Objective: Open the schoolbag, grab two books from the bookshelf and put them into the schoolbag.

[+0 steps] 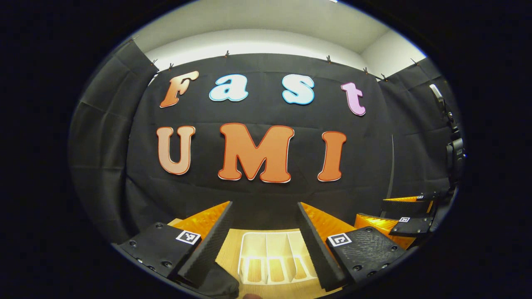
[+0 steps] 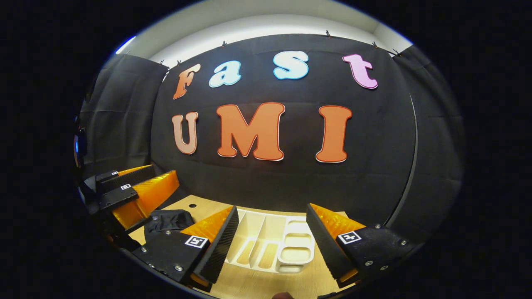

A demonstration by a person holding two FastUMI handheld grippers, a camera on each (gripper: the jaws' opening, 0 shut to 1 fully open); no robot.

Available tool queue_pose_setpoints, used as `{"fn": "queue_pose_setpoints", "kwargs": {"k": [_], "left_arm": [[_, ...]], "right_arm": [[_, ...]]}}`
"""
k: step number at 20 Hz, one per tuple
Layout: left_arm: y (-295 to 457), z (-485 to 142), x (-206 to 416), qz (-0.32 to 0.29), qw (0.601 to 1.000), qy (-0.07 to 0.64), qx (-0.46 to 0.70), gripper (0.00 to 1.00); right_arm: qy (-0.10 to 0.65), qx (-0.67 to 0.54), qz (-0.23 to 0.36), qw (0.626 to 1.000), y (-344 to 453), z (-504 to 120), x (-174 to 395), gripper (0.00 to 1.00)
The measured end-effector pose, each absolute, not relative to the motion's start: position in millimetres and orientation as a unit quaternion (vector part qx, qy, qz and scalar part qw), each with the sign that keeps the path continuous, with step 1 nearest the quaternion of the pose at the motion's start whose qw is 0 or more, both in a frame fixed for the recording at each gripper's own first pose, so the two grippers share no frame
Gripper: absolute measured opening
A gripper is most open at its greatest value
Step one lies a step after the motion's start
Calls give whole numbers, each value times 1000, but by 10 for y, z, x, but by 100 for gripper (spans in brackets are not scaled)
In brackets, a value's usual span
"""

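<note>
A white bookshelf [image 1: 270, 257] with upright dividers lies on the wooden table [image 1: 230, 253], framed between the spread fingers of my left gripper [image 1: 264, 207]; its slots stand empty. A corner of the black schoolbag [image 1: 218, 282] sits low at the left, by the left finger. My right gripper [image 1: 370, 209] hovers open at the far right. In the right gripper view, my right gripper [image 2: 272, 206] is open above the same bookshelf [image 2: 272, 245]. The crumpled black schoolbag [image 2: 170, 220] lies to its left, with my left gripper [image 2: 160, 172] open above it.
The black cloth wall stands close behind the table's [image 2: 199, 204] far edge. A black camera mount on a stand [image 1: 454, 149] rises at the right of the left gripper view. A small hole [image 2: 192, 205] marks the tabletop near the bag.
</note>
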State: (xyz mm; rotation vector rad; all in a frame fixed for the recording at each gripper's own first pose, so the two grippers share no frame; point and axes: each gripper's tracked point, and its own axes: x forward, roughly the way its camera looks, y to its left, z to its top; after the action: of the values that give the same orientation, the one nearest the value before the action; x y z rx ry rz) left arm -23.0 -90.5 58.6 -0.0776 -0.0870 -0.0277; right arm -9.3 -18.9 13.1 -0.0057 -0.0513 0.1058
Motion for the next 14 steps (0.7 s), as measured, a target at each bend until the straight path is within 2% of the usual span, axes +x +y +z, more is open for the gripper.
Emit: {"fn": "queue_pose_setpoints", "kwargs": {"k": [2, 3, 4, 5, 6, 8, 9, 10, 12, 14], "left_arm": [[-878, 599, -264, -15, 999, -38, -37, 92], [-871, 625, -250, -13, 998, -43, -35, 95], [-839, 610, -235, -11, 998, -45, -36, 92], [-787, 596, -234, -6, 998, -51, -40, 95], [-760, 559, -239, -6, 998, -49, -44, 92], [-768, 583, -195, -8, 998, -53, -43, 95], [-749, 614, -187, -9, 998, -57, -39, 92], [-726, 627, -178, -11, 998, -56, -34, 95], [-673, 645, -132, -17, 998, -62, -24, 92], [-615, 663, -69, -22, 997, -69, -16, 95]], "right_arm": [[-15, -1, 55, 998, -142, 54, -118, 97], [-14, -5, 59, 998, -107, 36, -137, 97], [-16, -9, 55, 998, -121, 36, -137, 97], [-18, -10, 52, 998, -132, 44, -137, 97], [-18, -7, 50, 999, -133, 40, -138, 98], [-22, -6, 50, 999, -107, 74, -127, 97], [-27, -10, 48, 998, -105, 96, -108, 98], [-29, -11, 41, 999, -124, 119, -72, 97], [-34, -2, 36, 999, -92, 156, -13, 97], [-39, 3, 23, 999, -80, 179, 85, 97]]}}
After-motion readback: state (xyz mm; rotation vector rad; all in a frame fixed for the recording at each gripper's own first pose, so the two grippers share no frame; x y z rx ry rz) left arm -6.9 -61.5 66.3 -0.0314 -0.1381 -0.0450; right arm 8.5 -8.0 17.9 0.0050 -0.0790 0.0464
